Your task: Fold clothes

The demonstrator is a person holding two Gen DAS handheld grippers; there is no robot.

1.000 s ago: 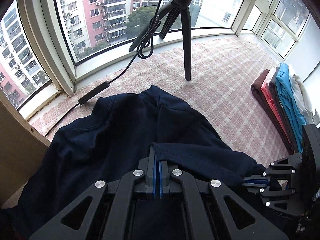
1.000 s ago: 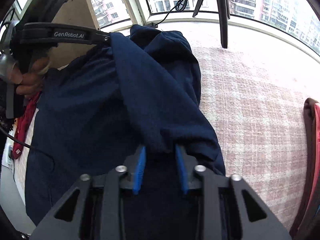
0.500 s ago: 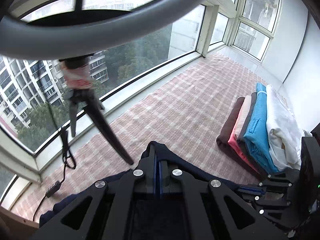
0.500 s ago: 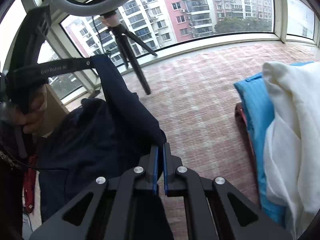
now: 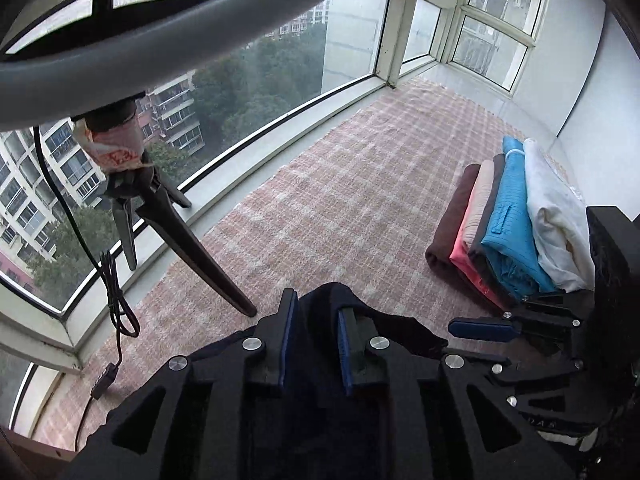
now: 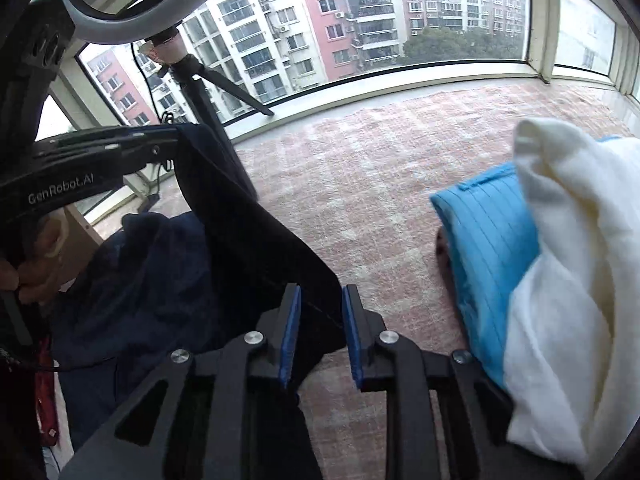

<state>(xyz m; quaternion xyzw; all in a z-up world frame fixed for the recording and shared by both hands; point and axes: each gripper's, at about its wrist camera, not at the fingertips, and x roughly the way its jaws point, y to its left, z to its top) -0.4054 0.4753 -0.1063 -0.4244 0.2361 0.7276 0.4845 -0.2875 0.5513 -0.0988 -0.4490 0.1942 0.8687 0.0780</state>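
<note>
A dark navy garment hangs between the two grippers above the pink checked cloth. My left gripper has its jaws parted, with a fold of the navy garment lying between the blue pads. My right gripper also has its jaws parted, with the garment's edge draped between them. The left gripper also shows in the right wrist view, where the cloth hangs from its tip. The right gripper shows at the right of the left wrist view.
A stack of folded clothes, brown, pink, blue and white, stands at the right; its blue and white pieces are close to the right gripper. A black tripod with a ring light and cable stands by the window sill.
Both grippers were shut on the navy garment half a second ago and now have their jaws parted. Both have moved right, closer to the stack of folded clothes.
</note>
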